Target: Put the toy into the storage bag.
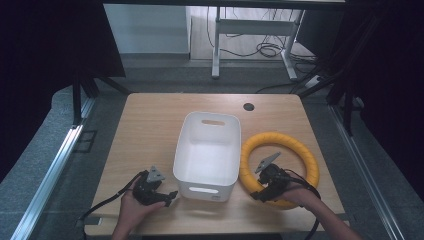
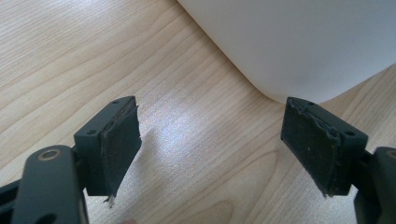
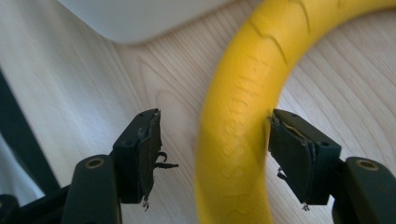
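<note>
Right gripper (image 3: 212, 154): jaws apart, straddling yellow ring (image 3: 238, 130); one pad beside it, no clamp seen.
Left gripper (image 2: 210, 149): wide open, empty, near white bin (image 1: 207, 150).
Ring: flat on table (image 1: 150, 125), right of bin.

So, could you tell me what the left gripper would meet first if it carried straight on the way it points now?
Probably the white bin. The left gripper points along the wooden table with its jaws open and nothing between them, and the bin's rounded lower corner lies just ahead, towards the right jaw. Depth is hard to judge, so it might graze that corner.
</note>
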Demonstrator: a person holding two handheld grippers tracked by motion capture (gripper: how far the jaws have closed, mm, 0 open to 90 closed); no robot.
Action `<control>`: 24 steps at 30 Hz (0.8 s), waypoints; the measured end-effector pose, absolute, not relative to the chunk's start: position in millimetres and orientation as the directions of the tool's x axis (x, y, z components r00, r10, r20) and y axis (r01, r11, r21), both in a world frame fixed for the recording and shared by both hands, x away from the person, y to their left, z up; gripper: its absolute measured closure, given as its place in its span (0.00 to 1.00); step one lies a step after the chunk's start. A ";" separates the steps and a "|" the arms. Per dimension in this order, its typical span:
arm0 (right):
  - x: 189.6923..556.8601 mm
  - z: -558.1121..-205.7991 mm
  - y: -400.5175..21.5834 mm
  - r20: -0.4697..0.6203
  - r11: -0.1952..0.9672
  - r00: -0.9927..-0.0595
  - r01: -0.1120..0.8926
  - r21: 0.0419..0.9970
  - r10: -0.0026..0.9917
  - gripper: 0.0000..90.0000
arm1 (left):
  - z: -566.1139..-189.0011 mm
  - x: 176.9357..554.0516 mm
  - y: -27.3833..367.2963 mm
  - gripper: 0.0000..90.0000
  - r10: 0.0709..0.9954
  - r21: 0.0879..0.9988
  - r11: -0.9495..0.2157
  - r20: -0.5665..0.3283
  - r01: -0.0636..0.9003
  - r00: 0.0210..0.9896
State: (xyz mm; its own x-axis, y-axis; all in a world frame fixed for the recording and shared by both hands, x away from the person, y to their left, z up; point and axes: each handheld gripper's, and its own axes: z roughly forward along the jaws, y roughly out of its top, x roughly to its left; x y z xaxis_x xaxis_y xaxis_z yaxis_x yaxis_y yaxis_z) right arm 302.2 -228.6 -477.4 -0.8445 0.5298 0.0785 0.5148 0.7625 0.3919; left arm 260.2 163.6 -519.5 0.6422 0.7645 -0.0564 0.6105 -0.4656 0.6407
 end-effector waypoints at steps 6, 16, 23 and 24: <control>305.9 -485.6 -227.9 0.063 0.796 -0.853 0.508 0.331 0.518 0.39 | -520.5 260.5 163.0 0.22 0.764 0.637 -0.469 -0.055 0.612 0.643; 308.9 -494.5 -225.1 0.044 0.829 -0.859 0.504 0.243 0.509 0.46 | -521.4 260.7 162.3 0.22 0.764 0.634 -0.471 -0.055 0.613 0.643; 310.2 -499.5 -221.9 0.049 0.843 -0.862 0.504 0.187 0.504 0.54 | -521.5 261.0 162.5 0.22 0.761 0.630 -0.477 -0.052 0.613 0.647; 310.4 -499.6 -221.9 0.048 0.846 -0.865 0.498 0.189 0.499 0.54 | -521.6 261.0 162.5 0.22 0.761 0.630 -0.478 -0.051 0.612 0.647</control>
